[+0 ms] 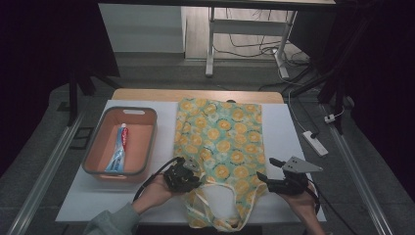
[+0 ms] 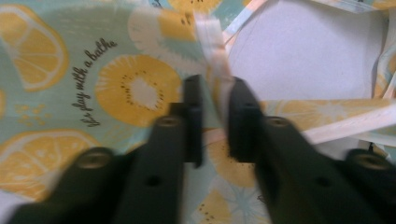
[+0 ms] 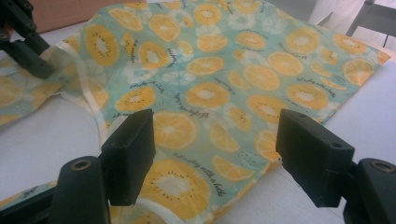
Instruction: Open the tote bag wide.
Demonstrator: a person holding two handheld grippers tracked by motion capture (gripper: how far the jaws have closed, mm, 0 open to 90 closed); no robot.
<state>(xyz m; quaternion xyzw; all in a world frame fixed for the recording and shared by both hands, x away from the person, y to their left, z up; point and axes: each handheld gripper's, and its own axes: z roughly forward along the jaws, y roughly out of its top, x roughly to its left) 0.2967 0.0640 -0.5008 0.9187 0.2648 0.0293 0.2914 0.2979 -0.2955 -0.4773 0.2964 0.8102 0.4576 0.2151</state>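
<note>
At about nine o'clock on the white table sits an orange basket with a toothpaste tube lying inside. Centre stage, the fruit-print bag lies spread flat, its body running toward twelve o'clock and its handles trailing toward six.

The left gripper, at the bag's seven o'clock corner, is clenched on a pale handle strap; the strap runs between the two black pads, which squeeze it from both sides.

The right gripper, at the bag's five o'clock corner, is released: its jaws stand wide apart over the cloth edge, pinching nothing.

I judge the work barely begun. One side is gripped; the right side still needs its hold, and any lifting, folding or opening of the bag remains ahead.
</note>
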